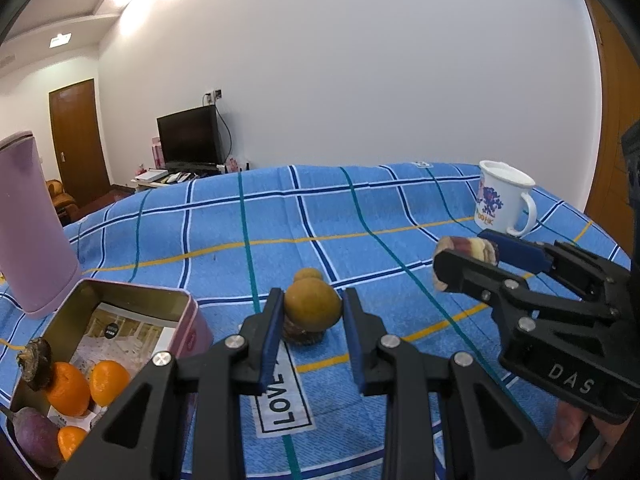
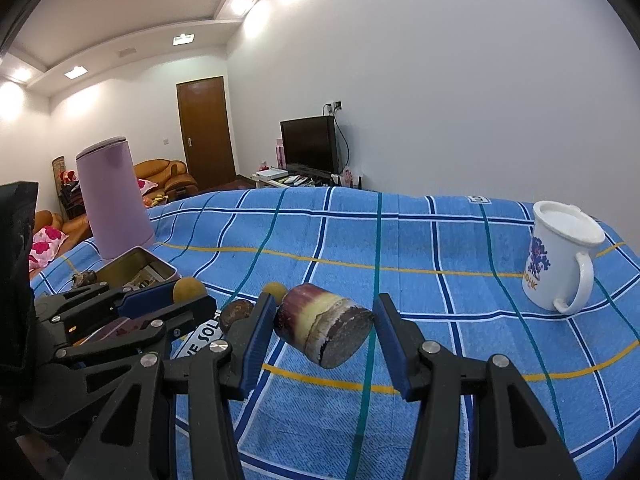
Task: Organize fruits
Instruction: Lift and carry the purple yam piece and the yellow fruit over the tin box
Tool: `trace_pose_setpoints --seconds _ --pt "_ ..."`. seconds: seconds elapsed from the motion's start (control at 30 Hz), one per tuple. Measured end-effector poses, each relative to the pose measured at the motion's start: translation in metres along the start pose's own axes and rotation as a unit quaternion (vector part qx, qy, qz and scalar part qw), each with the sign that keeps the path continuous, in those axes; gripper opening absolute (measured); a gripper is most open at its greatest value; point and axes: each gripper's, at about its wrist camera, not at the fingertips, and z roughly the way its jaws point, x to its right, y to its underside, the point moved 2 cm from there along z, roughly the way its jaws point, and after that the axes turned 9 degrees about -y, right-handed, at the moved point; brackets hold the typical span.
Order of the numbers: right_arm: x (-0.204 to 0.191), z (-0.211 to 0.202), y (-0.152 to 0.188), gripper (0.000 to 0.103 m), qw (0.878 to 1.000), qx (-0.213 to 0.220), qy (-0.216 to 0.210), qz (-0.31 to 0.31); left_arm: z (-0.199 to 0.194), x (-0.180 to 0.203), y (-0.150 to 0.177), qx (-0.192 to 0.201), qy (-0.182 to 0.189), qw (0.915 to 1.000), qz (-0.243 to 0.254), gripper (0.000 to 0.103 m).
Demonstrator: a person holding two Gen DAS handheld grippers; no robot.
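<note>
On the blue checked cloth (image 1: 360, 216), the left gripper (image 1: 312, 332) holds a round yellow-brown fruit (image 1: 313, 307) between its jaws, above a dark fruit (image 1: 301, 334) lying on the cloth just right of the open tin (image 1: 182, 312). The tin holds oranges (image 1: 109, 382) and purple fruits (image 1: 36, 436). The right gripper (image 2: 325, 340) is clamped on a short purple-and-yellow cane piece (image 2: 322, 330), raised off the cloth, well left of the white mug (image 2: 560, 260).
</note>
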Motion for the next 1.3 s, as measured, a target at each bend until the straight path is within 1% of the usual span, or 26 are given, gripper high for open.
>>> trace_pose_setpoints --seconds 1.03,1.2,1.3 --pt "-0.01 -0.014 0.001 0.052 0.999 0.033 -0.006 -0.017 -0.02 -0.004 0.001 0.05 -0.021 0.9985 -0.004 0.031" --pt "-0.017 -0.016 0.0 0.052 0.999 0.039 -0.011 -0.029 -0.026 -0.006 0.002 0.061 -0.03 0.9977 -0.004 0.031" --pt "-0.021 -0.016 0.0 0.052 0.998 0.042 -0.012 -0.036 -0.028 -0.009 0.003 0.062 -0.031 0.9976 -0.008 0.031"
